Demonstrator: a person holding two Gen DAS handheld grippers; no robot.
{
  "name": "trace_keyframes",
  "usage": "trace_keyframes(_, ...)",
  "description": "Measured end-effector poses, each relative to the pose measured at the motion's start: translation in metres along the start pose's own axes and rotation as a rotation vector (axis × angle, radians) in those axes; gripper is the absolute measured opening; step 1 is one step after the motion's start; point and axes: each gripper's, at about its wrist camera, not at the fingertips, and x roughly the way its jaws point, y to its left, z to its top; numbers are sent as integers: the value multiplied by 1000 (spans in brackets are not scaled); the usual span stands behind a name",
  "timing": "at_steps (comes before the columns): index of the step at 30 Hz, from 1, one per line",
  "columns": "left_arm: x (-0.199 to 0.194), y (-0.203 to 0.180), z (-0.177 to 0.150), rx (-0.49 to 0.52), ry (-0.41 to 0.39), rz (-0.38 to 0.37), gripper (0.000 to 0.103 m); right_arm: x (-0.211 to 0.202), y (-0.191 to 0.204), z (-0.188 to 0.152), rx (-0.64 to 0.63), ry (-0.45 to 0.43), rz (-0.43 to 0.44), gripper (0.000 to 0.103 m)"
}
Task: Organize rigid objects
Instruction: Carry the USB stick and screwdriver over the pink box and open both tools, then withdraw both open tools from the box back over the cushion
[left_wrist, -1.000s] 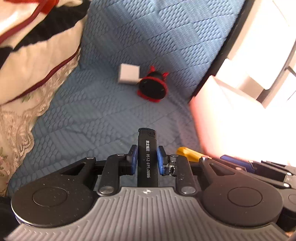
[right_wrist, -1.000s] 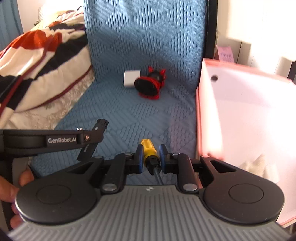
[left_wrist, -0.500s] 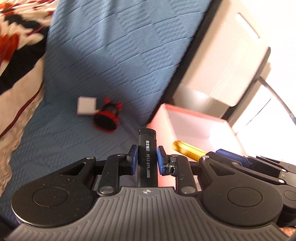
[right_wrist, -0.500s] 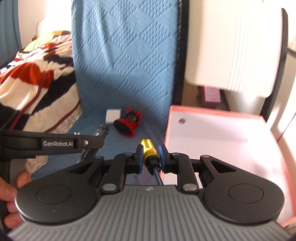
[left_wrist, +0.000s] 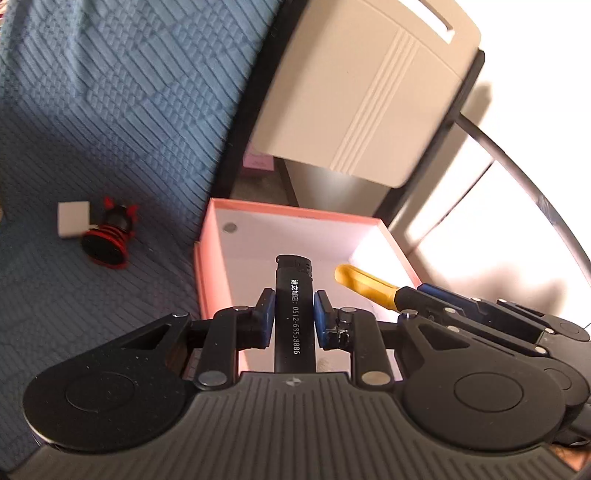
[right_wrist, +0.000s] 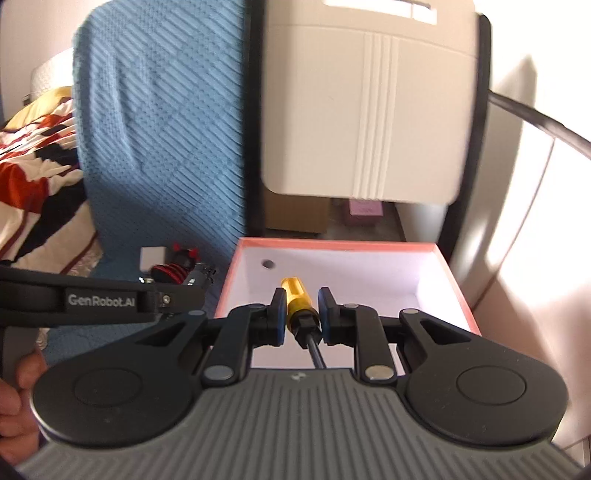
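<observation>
My left tool (left_wrist: 293, 314) is gripping a black lighter (left_wrist: 294, 295) between its blue pads, jaws narrow, the lighter standing up out of the grip with white print down its side. My right tool (right_wrist: 300, 314) is pinching a yellow-handled screwdriver (right_wrist: 295, 299) near the collar, jaws narrow, handle pointing away from me and the dark shaft running back toward me.

Both tools are hanging over the near part of the pink box (right_wrist: 332, 243), which is sitting to the right of the blue quilted cover (left_wrist: 110, 110). The box is open, white inside, with a small dark round spot on its far wall. In the left wrist view the screwdriver's handle is showing over the box interior, just right of the lighter.

A red-and-black round object (left_wrist: 107, 243) is lying on the blue cover, left of the box, touching a small white block (left_wrist: 73, 218) at its far left side.

A beige panel (right_wrist: 362, 110) is standing beyond the box. A patterned blanket (right_wrist: 33, 166) is lying at the far left. My fingers (right_wrist: 18, 398) are showing at the left edge of the right wrist view.
</observation>
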Motion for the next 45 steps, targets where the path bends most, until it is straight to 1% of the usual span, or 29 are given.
trace_keyframes(7,34,-29,-19,19,72,-12,26,8,-38,-34,44,50,-74,22)
trace_keyframes(15,67,-48,-42,64,157,14,26,19,-71,-75,99,126,-122,22)
trace_keyframes(21,81,-52,-48,65,209,19,26,22,-84,-91,139,165,-120,23)
trace_keyframes(24,80,-55,-47,82,217,24,27,21,-84,-92,139,158,-111,22)
trace_keyframes(25,79,-55,-46,88,217,34,29,20,-84,-91,136,153,-110,22)
trace_keyframes(28,73,-53,-41,92,203,48,32,17,-84,-86,137,142,-111,24)
trace_keyframes(32,52,-49,-30,95,154,50,32,11,-78,-72,135,113,-101,24)
trace_keyframes(39,-2,-42,-8,107,33,51,32,-10,-56,-39,133,41,-43,24)
trace_keyframes(45,-51,-35,-1,124,-58,53,32,-29,-24,-19,113,-8,19,24)
